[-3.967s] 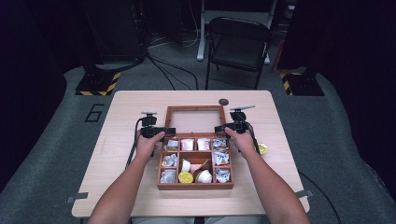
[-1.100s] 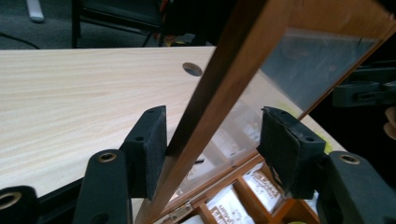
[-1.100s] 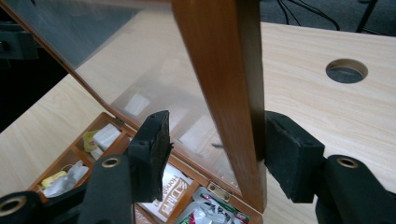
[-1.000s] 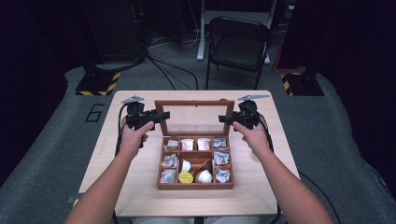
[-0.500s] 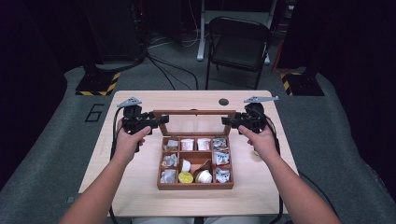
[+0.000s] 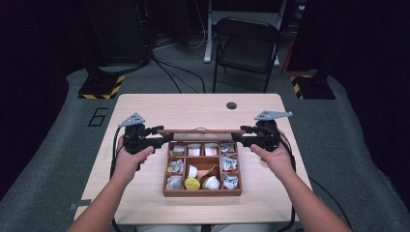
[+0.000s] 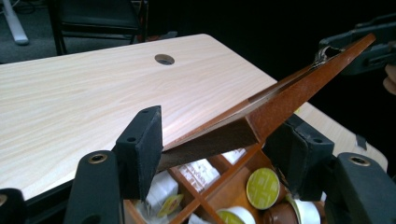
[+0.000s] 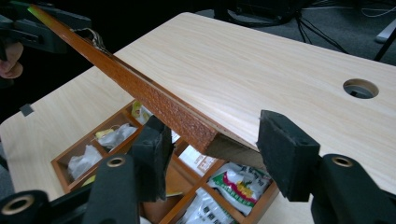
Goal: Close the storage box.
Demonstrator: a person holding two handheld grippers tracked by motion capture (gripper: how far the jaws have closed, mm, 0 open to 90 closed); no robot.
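The left gripper (image 6: 164, 138) and right gripper (image 6: 238, 136) each stand part open around a front corner of the lid (image 6: 200, 131), raised near upright on the box (image 6: 202, 192). It looks stiff and light; corners suit gripping.

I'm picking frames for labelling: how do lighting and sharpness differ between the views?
High view: table evenly lit, surroundings nearly black, box contents small and soft. Left gripper view: lid sharp, the near claw pads slightly soft, background black. Right gripper view: soft sheen on the tabletop, packets readable.
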